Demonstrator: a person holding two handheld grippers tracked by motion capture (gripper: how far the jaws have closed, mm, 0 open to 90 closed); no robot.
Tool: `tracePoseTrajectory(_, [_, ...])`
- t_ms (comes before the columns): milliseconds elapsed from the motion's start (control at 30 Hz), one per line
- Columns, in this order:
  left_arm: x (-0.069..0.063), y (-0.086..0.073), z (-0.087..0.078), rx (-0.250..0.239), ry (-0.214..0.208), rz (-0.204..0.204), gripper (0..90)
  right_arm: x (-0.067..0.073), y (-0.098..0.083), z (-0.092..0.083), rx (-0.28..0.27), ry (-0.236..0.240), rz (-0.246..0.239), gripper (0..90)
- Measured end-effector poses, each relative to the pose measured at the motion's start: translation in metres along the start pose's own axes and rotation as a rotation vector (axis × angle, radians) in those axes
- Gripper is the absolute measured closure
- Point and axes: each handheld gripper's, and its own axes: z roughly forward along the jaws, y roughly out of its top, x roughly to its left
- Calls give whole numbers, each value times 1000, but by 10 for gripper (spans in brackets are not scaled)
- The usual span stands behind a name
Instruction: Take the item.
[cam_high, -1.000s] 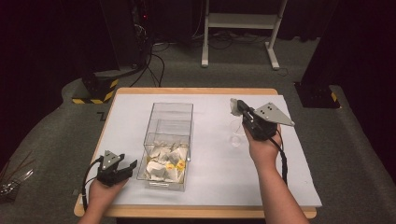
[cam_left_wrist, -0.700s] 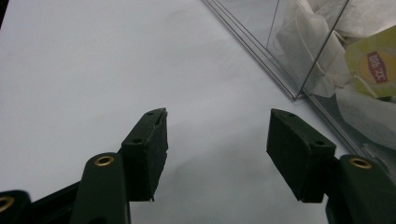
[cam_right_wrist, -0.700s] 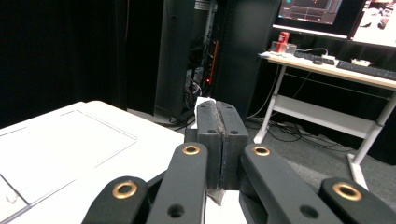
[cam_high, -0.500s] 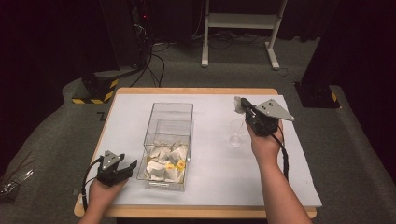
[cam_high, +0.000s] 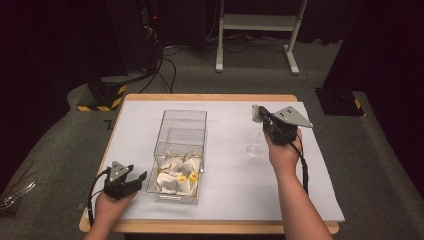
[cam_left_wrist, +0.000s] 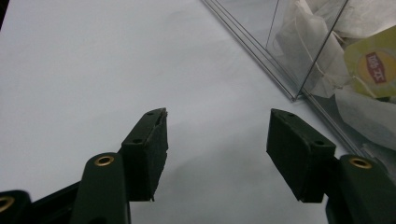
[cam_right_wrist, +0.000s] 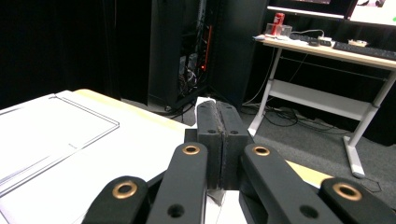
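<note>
A clear plastic box (cam_high: 181, 131) stands mid-table, its near end holding several white tea bags (cam_high: 172, 172) with yellow tags. At that end's left corner my left gripper (cam_high: 136, 179) rests on the white table cover, open and empty; in the left gripper view its jaws (cam_left_wrist: 217, 122) are spread wide next to the box wall (cam_left_wrist: 285, 70). My right gripper (cam_high: 260, 114) is held above a clear glass cup (cam_high: 254, 142) on the right. It (cam_right_wrist: 217, 109) is shut on a white tea bag (cam_right_wrist: 206, 100), of which a small edge peeks past the jaws.
The white cover (cam_high: 225, 190) spans the wooden table (cam_high: 210, 227). A black-and-yellow block (cam_high: 102, 95) and cables lie on the floor behind the left corner. A white desk frame (cam_high: 257, 25) stands further back.
My right gripper has drifted slightly toward the person and tilted, staying shut above the glass cup. The left gripper has not moved.
</note>
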Motion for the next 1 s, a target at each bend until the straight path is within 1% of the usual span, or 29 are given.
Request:
tracePoseTrajectory(133, [0, 0, 0, -7, 1, 1, 386, -1, -4, 2, 10, -5, 4, 895])
tracePoseTrajectory(500, [0, 0, 0, -3, -3, -1, 387, -4, -20, 8, 48, -17, 10, 895])
tracePoseTrajectory(1000, [-1, 0, 0, -4, -1, 6, 387, -2, -46, 14, 125, -22, -5, 894])
